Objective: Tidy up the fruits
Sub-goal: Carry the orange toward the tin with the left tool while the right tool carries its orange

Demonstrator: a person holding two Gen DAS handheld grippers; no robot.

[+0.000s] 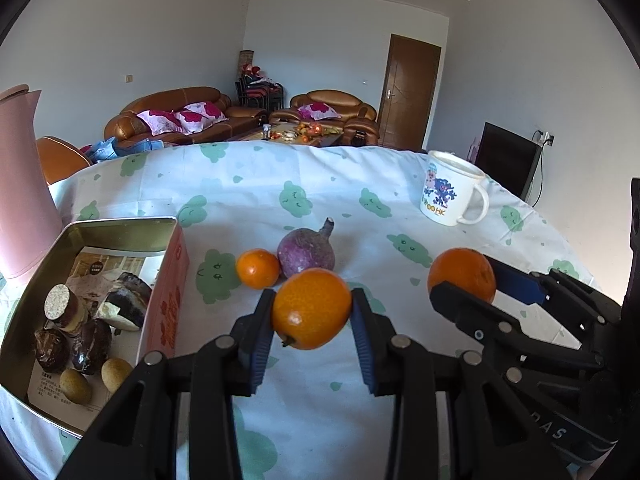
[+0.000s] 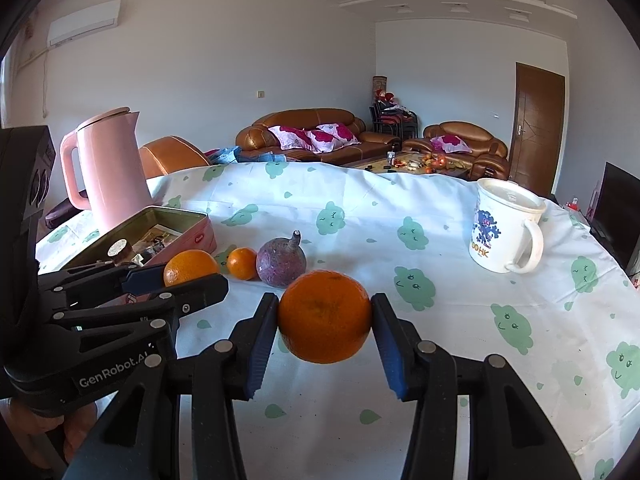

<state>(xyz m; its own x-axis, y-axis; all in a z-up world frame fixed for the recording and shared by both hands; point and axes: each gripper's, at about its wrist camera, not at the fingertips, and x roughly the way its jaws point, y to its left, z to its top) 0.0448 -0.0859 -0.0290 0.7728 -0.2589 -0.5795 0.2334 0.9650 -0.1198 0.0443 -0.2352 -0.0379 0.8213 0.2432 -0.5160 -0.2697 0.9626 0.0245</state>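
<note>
So your left hand-held gripper [image 1: 312,312] is clamped on an orange [image 1: 311,309], pads pressing both sides, fruit lifted off the tabletop [image 1: 320,184]. Your right hand-held gripper [image 2: 325,316] has the bigger orange [image 2: 324,317] pinched the same way, also up in the air. Down on the cloth, a small mandarin [image 1: 257,268] sits touching a purple passion fruit [image 1: 306,254], just past your left orange. The open tin [image 1: 120,228] is off to the left with dark nuts and two small kiwis [image 1: 75,386] inside. Pink kettle [image 2: 110,164] behind it, white mug [image 2: 506,226] over right.
</note>
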